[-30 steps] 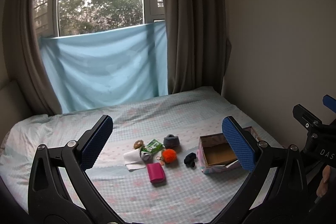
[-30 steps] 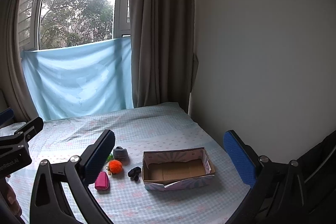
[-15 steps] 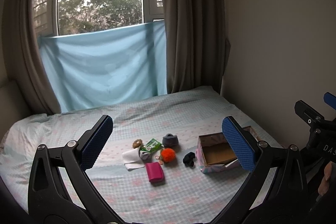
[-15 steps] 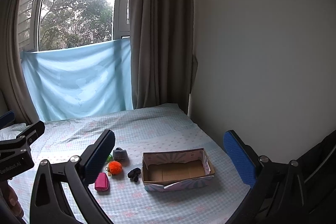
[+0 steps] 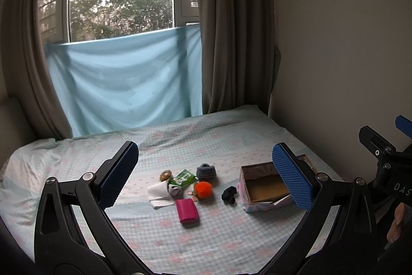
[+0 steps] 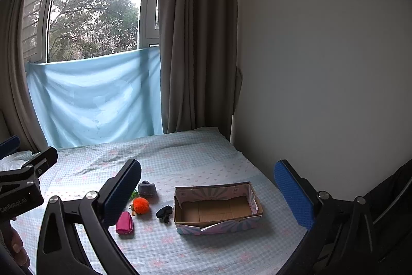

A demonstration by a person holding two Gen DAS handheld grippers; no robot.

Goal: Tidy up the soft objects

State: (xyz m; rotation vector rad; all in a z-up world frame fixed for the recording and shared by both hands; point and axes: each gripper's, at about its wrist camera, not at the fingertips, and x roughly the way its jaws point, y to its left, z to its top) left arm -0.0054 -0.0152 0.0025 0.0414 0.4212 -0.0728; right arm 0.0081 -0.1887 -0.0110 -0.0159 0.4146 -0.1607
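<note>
Small soft items lie in a cluster on the bed: a pink pouch [image 5: 187, 211] [image 6: 124, 223], an orange pom-pom [image 5: 203, 190] [image 6: 141, 205], a grey slipper [image 5: 206, 171] [image 6: 147, 189], a black bundle [image 5: 229, 194] [image 6: 164, 213], a white cloth [image 5: 159, 193], a green packet [image 5: 184, 177] and a small brownish piece [image 5: 165, 175]. An open cardboard box [image 5: 265, 188] [image 6: 216, 208] stands empty to their right. My left gripper [image 5: 206, 179] and right gripper [image 6: 206, 191] both hang open, well above and short of the items, holding nothing.
The bed sheet [image 5: 211, 236] is pale blue check with pink marks. A wall [image 6: 322, 68] runs along the bed's right side. Brown curtains [image 5: 231, 30] and a blue cloth [image 5: 123, 84] hang over the window at the far end. A person's fingers [image 5: 397, 223] grip the right tool.
Both views have drifted slightly; the items and box sit a little higher in the frames. Nothing on the bed has moved, and both grippers stay open.
</note>
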